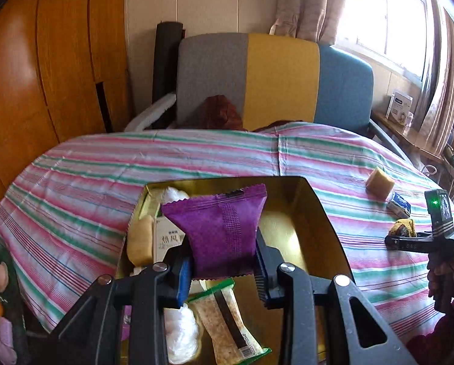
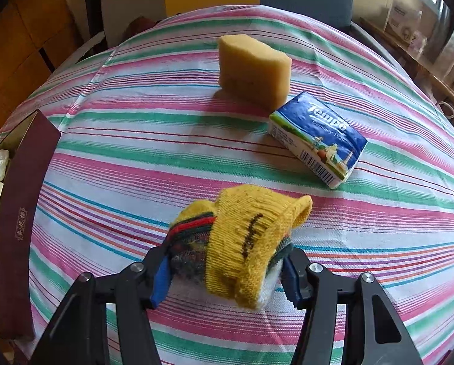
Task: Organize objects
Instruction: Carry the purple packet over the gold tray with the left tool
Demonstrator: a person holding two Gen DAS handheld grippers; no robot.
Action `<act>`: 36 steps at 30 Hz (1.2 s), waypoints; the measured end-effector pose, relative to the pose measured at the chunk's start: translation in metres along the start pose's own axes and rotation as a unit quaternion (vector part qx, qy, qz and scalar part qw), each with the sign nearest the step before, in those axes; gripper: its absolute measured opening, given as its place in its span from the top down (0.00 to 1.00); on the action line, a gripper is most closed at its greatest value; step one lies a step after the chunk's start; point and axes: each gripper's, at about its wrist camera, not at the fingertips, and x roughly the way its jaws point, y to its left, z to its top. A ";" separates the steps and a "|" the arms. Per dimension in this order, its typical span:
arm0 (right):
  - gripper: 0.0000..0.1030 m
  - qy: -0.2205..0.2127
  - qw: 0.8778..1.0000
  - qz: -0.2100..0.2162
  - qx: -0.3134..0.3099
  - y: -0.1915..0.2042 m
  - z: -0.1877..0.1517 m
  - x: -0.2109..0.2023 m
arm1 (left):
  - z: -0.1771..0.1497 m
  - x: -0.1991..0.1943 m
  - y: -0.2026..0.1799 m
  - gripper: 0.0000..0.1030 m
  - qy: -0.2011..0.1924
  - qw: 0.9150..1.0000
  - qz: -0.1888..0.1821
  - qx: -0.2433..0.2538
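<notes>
My left gripper (image 1: 224, 269) is shut on a purple snack packet (image 1: 222, 231) and holds it above the gold-lined box (image 1: 315, 210). The box holds a green-edged snack bar (image 1: 227, 325), white wrapped items (image 1: 181, 331), a yellow sponge piece (image 1: 140, 240) and a carton (image 1: 167, 237). My right gripper (image 2: 227, 273) is closed around a rolled yellow sock (image 2: 245, 237) that rests on the striped tablecloth (image 2: 135, 140). Beyond it lie a yellow sponge (image 2: 252, 68) and a blue Tempo tissue pack (image 2: 318, 138). The right gripper also shows in the left wrist view (image 1: 409, 237).
The box's maroon outer wall (image 2: 17, 219) stands at the left edge of the right wrist view. A grey, yellow and blue chair (image 1: 272, 79) stands behind the table. A wooden wardrobe (image 1: 44, 60) is at left, a side shelf with boxes (image 1: 400, 109) at right.
</notes>
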 end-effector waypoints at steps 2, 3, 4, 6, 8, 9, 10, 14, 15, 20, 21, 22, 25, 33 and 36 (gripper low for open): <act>0.42 0.000 1.000 -0.001 -0.003 -0.001 -0.002 -0.002 | -0.002 0.003 -0.001 0.68 0.006 1.000 -0.001 0.000; 0.42 0.000 1.000 -0.001 -0.004 -0.001 -0.002 -0.002 | -0.003 0.004 -0.002 0.68 0.010 1.000 -0.003 0.001; 0.42 0.000 1.000 -0.001 -0.004 -0.002 -0.002 -0.002 | -0.004 0.006 -0.002 0.68 0.013 1.000 -0.005 0.000; 0.42 0.000 1.000 -0.003 -0.007 0.001 -0.002 -0.001 | -0.006 0.008 -0.003 0.68 0.017 1.000 -0.008 -0.001; 0.42 0.000 1.000 -0.005 -0.010 0.002 -0.002 -0.002 | -0.007 0.010 -0.004 0.68 0.021 1.000 -0.010 0.000; 0.42 -0.001 1.000 -0.005 -0.011 0.001 -0.003 -0.002 | -0.007 0.013 -0.004 0.68 0.025 1.000 -0.012 0.000; 0.42 -0.001 1.000 -0.006 -0.012 0.001 -0.003 -0.003 | -0.007 0.015 -0.005 0.68 0.028 1.000 -0.013 0.000; 0.42 0.000 1.000 -0.009 -0.016 0.000 -0.003 -0.003 | -0.005 0.029 -0.007 0.68 0.047 0.999 -0.026 -0.002; 0.42 0.000 1.000 -0.010 -0.017 0.001 -0.003 -0.003 | -0.003 0.034 -0.007 0.68 0.055 0.998 -0.031 -0.004; 0.42 0.000 1.000 -0.010 -0.017 -0.003 -0.004 -0.005 | 0.014 0.069 -0.001 0.68 0.102 0.991 -0.082 -0.034; 0.42 0.000 1.000 -0.010 -0.017 -0.003 -0.004 -0.005 | 0.018 0.079 0.000 0.68 0.112 0.990 -0.084 -0.037; 0.42 0.000 1.000 -0.010 -0.017 -0.003 -0.004 -0.005 | 0.021 0.088 0.000 0.68 0.123 0.988 -0.085 -0.037; 0.42 0.000 1.000 -0.010 -0.018 -0.003 -0.004 -0.005 | 0.028 0.120 0.004 0.68 0.153 0.985 -0.071 -0.035; 0.42 0.001 1.000 -0.010 -0.016 0.001 -0.003 -0.002 | 0.033 0.168 0.008 0.67 0.167 0.986 -0.017 -0.011; 0.42 0.001 1.000 -0.010 -0.017 0.002 -0.002 -0.001 | 0.037 0.177 0.001 0.62 0.158 0.987 0.005 0.016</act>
